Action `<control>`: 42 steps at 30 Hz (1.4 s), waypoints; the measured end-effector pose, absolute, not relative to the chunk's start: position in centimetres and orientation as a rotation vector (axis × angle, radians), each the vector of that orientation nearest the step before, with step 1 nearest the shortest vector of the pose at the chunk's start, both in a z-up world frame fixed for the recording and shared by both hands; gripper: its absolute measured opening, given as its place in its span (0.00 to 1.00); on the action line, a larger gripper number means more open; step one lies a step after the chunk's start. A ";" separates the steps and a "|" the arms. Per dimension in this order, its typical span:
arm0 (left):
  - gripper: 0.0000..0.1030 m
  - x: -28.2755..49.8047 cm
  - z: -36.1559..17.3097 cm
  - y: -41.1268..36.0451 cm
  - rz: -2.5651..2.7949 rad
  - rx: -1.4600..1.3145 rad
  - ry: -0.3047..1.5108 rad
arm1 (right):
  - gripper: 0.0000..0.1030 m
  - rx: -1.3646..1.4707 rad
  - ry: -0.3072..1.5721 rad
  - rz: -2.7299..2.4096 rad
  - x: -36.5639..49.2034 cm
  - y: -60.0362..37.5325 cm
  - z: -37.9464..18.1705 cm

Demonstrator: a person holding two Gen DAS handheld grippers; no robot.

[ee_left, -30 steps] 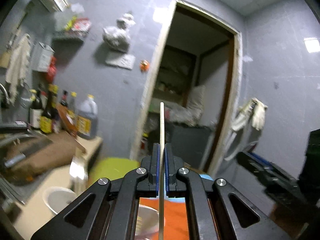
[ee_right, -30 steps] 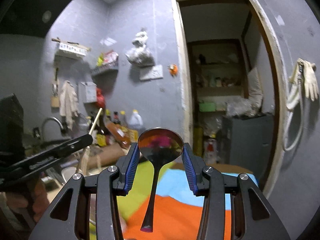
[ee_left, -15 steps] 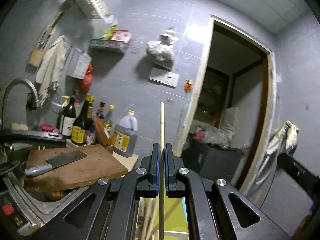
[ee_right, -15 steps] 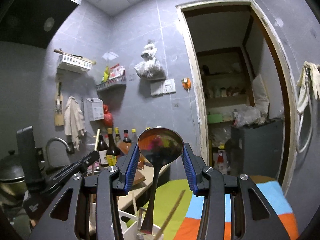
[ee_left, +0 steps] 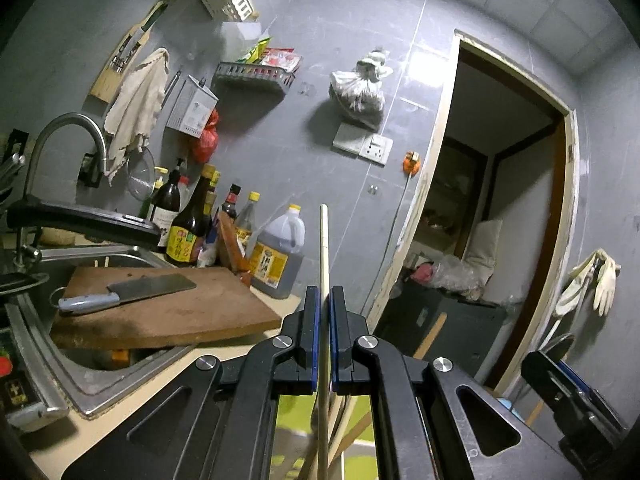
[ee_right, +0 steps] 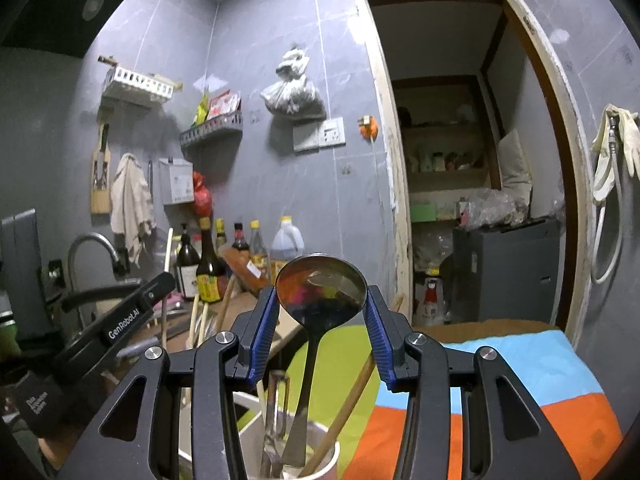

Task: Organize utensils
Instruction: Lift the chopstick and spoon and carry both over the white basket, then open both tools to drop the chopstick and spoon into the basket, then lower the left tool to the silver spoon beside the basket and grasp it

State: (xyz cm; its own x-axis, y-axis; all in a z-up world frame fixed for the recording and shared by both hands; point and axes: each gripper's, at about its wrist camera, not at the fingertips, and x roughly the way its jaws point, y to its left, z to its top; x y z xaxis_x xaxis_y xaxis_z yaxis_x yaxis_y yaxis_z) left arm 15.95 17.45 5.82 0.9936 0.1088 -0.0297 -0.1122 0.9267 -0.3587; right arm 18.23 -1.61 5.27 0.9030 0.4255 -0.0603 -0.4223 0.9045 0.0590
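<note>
My left gripper is shut on a pale wooden chopstick that stands upright between the pads and runs down toward more sticks below. My right gripper is shut on the bowl of a dark metal ladle; its handle hangs down into a white utensil cup that holds a wooden stick, a fork and other utensils. The left gripper also shows at the left of the right wrist view, with chopsticks beside it.
A sink with a curved tap is at left, with a wooden cutting board and a cleaver over it. Sauce bottles and an oil jug line the wall. A striped cloth covers the table; a doorway is behind.
Both grippers have tilted and moved left toward the counter, still holding chopstick and ladle. The utensil cup has come into view under the right gripper.
</note>
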 end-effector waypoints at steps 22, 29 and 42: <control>0.33 12.0 3.8 16.4 0.003 -0.397 0.200 | 0.50 -0.015 0.126 0.561 15.6 -2.4 4.1; 0.51 9.0 4.0 14.0 -0.079 -0.302 0.224 | 0.75 -0.008 0.039 0.558 13.2 -6.0 5.5; 0.51 9.8 -0.7 5.1 -0.400 -0.008 0.539 | 0.98 0.015 0.152 0.466 12.6 -13.3 4.0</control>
State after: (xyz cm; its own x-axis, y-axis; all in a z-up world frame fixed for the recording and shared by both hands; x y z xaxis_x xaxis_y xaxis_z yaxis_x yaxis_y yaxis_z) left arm 9.84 5.14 -0.70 0.7830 -0.3732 -0.4975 0.3689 0.9227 -0.1116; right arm 12.62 -13.28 3.96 0.8824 0.4483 -0.1429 -0.4460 0.8937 0.0493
